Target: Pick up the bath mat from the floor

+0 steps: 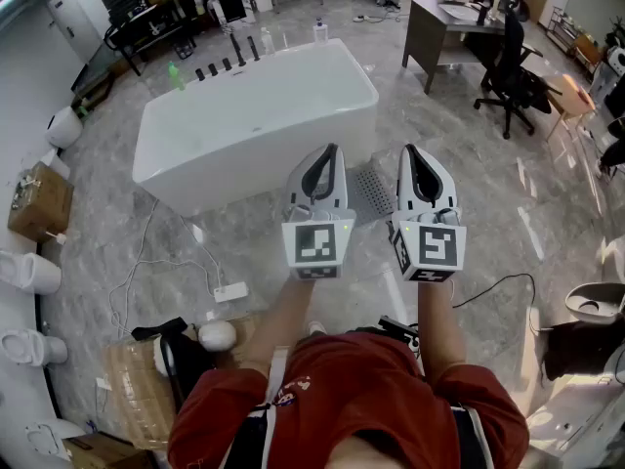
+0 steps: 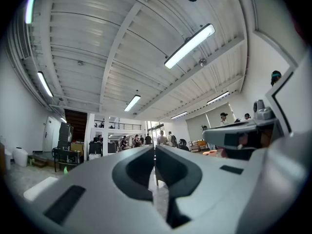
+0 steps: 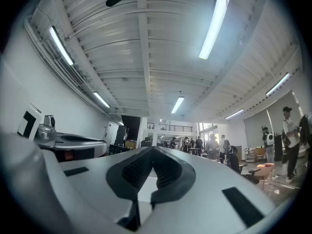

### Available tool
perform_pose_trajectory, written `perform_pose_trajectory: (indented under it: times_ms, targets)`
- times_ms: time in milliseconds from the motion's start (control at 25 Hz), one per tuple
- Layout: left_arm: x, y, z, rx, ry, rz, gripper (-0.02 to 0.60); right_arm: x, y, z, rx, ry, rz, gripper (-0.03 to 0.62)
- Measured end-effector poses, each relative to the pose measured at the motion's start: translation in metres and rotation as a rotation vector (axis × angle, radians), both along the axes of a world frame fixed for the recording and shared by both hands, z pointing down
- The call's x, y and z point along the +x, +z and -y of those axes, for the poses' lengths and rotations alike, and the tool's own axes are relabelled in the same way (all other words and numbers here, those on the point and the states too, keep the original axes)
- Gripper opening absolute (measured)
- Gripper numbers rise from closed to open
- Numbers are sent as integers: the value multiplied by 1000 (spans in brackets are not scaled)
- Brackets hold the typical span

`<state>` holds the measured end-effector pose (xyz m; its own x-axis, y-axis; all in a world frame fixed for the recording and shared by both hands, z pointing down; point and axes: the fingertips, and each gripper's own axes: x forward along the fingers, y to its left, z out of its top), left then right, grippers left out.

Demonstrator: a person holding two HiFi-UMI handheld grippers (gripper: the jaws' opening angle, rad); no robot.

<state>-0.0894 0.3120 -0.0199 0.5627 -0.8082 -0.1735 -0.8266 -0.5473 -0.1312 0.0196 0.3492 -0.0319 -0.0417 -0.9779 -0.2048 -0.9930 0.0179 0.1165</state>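
Note:
The bath mat (image 1: 373,190) is a small grey dotted mat that lies flat on the marble floor beside the white bathtub (image 1: 254,115). In the head view I see only a strip of it between my two grippers, which are held side by side above it. My left gripper (image 1: 330,150) is shut with nothing in it. My right gripper (image 1: 410,150) is also shut and holds nothing. Both gripper views look slightly upward at the ceiling and across the hall, so the mat does not show there. The left gripper (image 2: 155,148) and right gripper (image 3: 154,150) have their jaws together.
The bathtub stands just left of the mat. A desk (image 1: 439,27) and an office chair (image 1: 513,76) are at the far right. A power strip with cables (image 1: 231,291) lies on the floor at near left. A cardboard box (image 1: 39,203) and toilets (image 1: 29,272) line the left edge.

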Motion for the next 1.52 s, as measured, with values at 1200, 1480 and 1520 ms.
perform_pose_trajectory:
  times_ms: [1200,1480,1520]
  targets:
    - [66,27,-40,-23,-49,61,17,81,26,-40,-16,-20,82,12]
    - [85,34,-41,-41,-43,52,17,98,37,-45,-36,-7,79,12]
    - [85,34,-41,-39,-46,54,17,100,38,-45,-36,-6,80,12]
